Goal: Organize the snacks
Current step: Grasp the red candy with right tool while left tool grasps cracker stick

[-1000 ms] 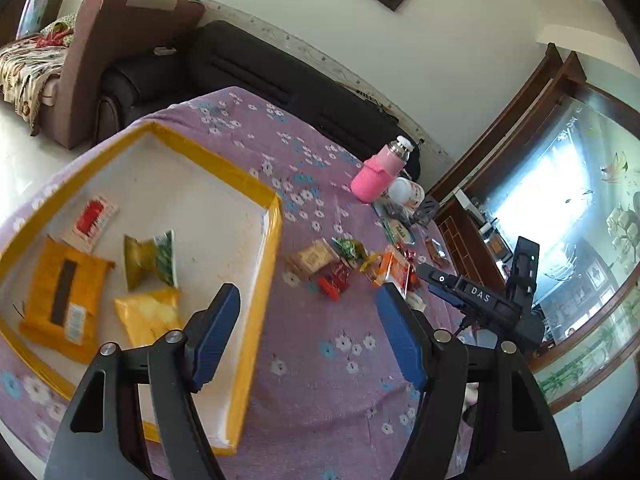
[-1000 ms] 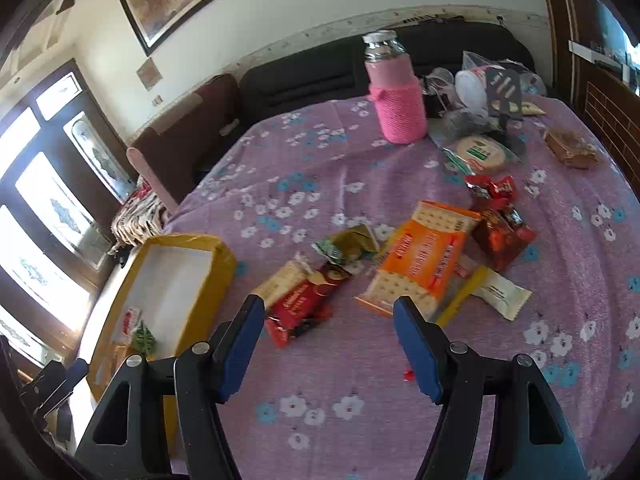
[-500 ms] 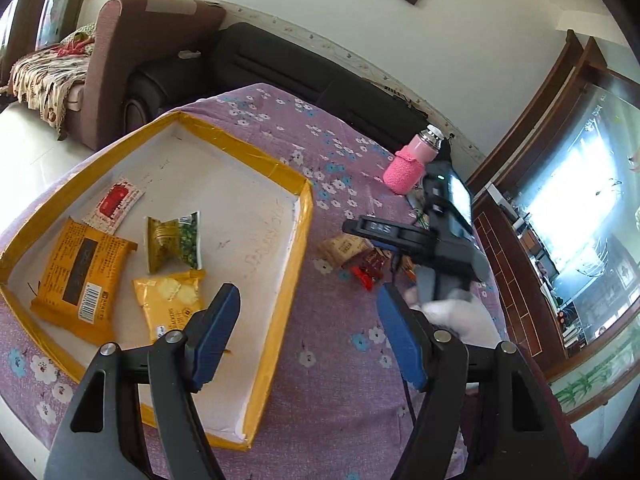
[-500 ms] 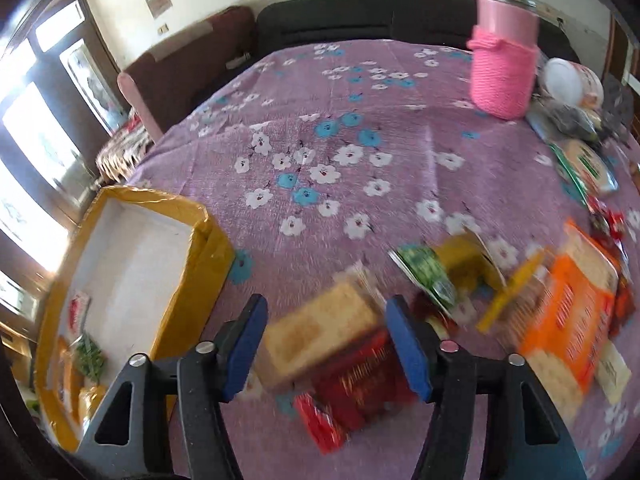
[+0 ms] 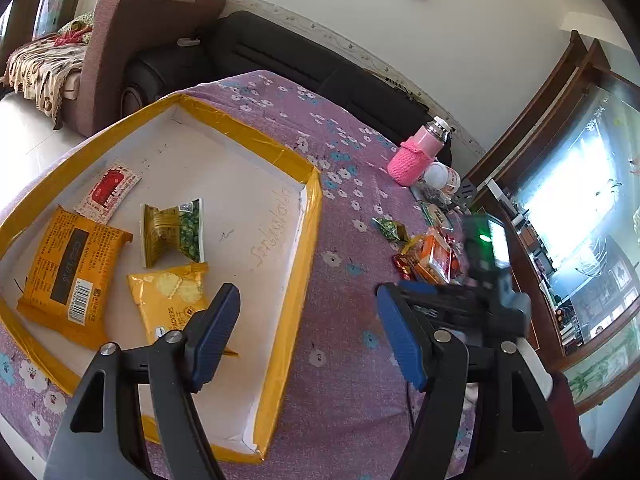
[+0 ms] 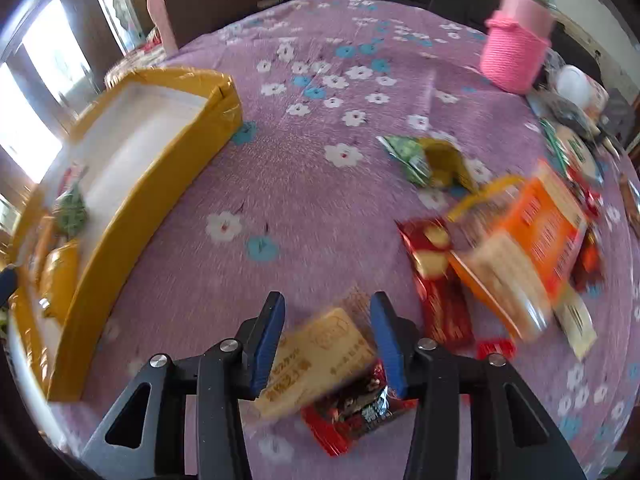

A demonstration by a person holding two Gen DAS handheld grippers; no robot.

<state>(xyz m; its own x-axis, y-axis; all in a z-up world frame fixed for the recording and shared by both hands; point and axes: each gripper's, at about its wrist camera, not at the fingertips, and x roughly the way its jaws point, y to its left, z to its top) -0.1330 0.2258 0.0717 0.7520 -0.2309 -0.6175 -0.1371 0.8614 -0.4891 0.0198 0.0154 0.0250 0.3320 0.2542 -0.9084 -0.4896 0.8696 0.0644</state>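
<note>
Down between the right gripper's (image 6: pixel 327 338) blue pads (image 6: pixel 269 340) lies a tan biscuit packet (image 6: pixel 316 360), its far end reaching up into the gap; the jaws stand partly closed around it, and the blur makes it impossible to tell whether the pads actually touch its sides. Just beneath the packet and toward the right pad sits a dark red wrapper (image 6: pixel 356 408). Farther out to the right of the jaws lie a red-and-gold packet (image 6: pixel 436 276) and a large orange cracker pack (image 6: pixel 532 248), touching each other, with a green-and-gold pouch (image 6: pixel 424 158) beyond them. Well ahead on the right stands a pink bottle (image 6: pixel 516 44). Off to the left of these jaws is the yellow-rimmed tray (image 6: pixel 160 164), all of it on the purple floral tablecloth (image 6: pixel 312 184).

Meanwhile the left gripper (image 5: pixel 308 334) hangs with its jaws spread wide and nothing between them, poised over the tray's (image 5: pixel 298 264) right wall. Just behind its left pad lies a yellow cracker bag (image 5: pixel 168 300); ahead of that, a green pea pouch (image 5: pixel 174 232), an orange packet (image 5: pixel 68 268) to the left, and a small red sachet (image 5: pixel 110 192) farthest away, all inside the tray. To the right of these jaws the other tool's body appears dark and blurred, with the loose snack pile (image 5: pixel 428 252) on the cloth just beyond it
</note>
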